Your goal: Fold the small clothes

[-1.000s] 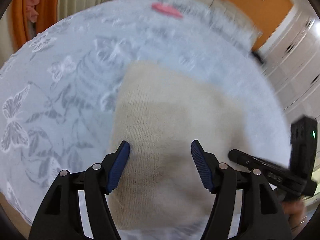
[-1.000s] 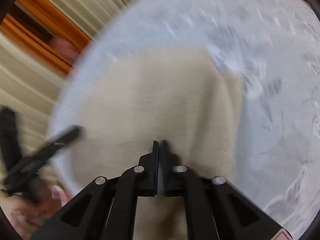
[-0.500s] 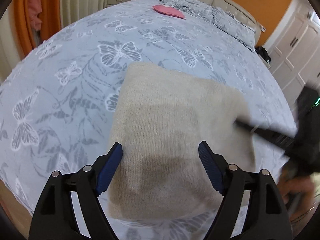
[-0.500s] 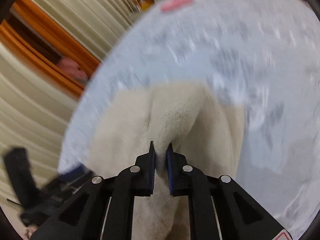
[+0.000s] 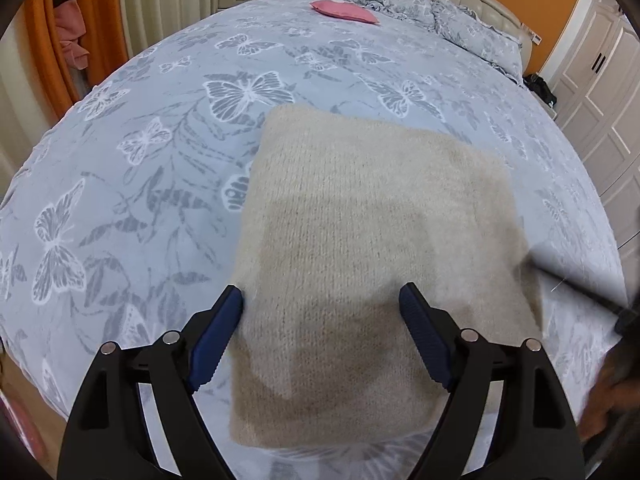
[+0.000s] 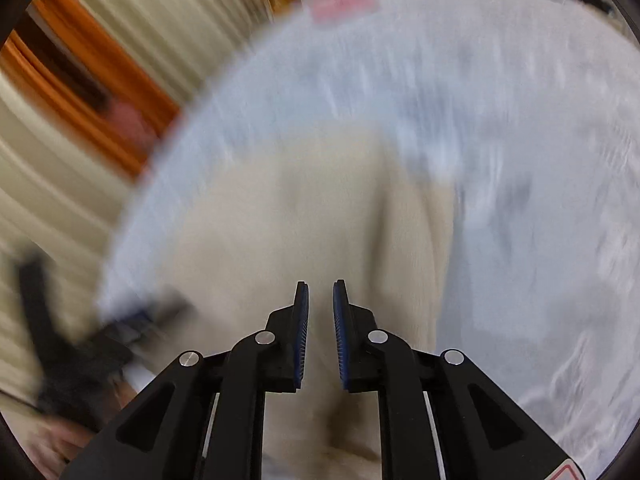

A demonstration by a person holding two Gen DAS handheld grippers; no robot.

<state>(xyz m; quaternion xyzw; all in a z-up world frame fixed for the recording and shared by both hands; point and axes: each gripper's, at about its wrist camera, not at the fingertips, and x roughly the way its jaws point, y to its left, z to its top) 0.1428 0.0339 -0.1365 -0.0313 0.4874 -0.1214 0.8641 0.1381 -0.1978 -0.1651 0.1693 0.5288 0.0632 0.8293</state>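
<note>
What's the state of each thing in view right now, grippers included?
Beige knitted garment: folded into a rough rectangle, lying flat on the bed.
Left gripper: open wide, above the garment's near part, holding nothing.
Right gripper: open a little, nothing visible between its fingers; view blurred.
Grey butterfly-print bedspread: spread over the bed.
Small pink pillow: lying near the headboard.

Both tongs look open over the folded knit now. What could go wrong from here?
1. The beige knit garment lies near the front edge of the butterfly bedspread; a nudge could slide it off.
2. The right tongs are only slightly parted just over the knit, and that view is motion-blurred; they could snag the fabric and pull the fold open.
3. The left tongs straddle the garment's near part wide open; dropping lower could rumple the left edge.
</note>
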